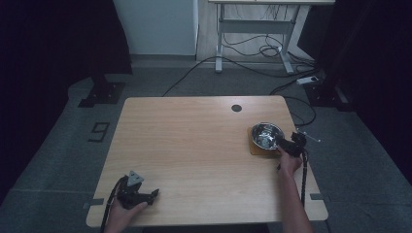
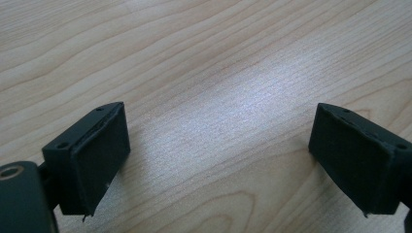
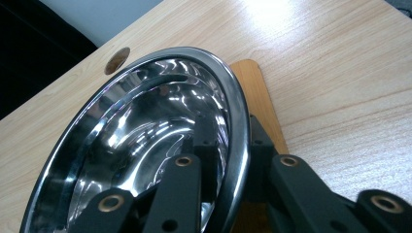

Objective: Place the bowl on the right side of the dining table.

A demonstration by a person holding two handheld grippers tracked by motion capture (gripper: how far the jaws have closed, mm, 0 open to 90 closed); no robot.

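Fingers (image 3: 214, 160) of the right gripper (image 1: 286, 144) straddle the near rim of the steel bowl (image 3: 145, 131), narrowly parted, whether pressing I cannot tell; the bowl sits on a wooden coaster (image 3: 257, 97) near the surface's (image 1: 194, 145) right edge; left gripper (image 2: 218, 160) fingers stand wide apart over bare wood.

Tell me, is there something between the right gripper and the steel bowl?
Nothing visible. The right gripper already has its fingers on either side of the steel bowl rim, one inside, one outside, over the wooden board.
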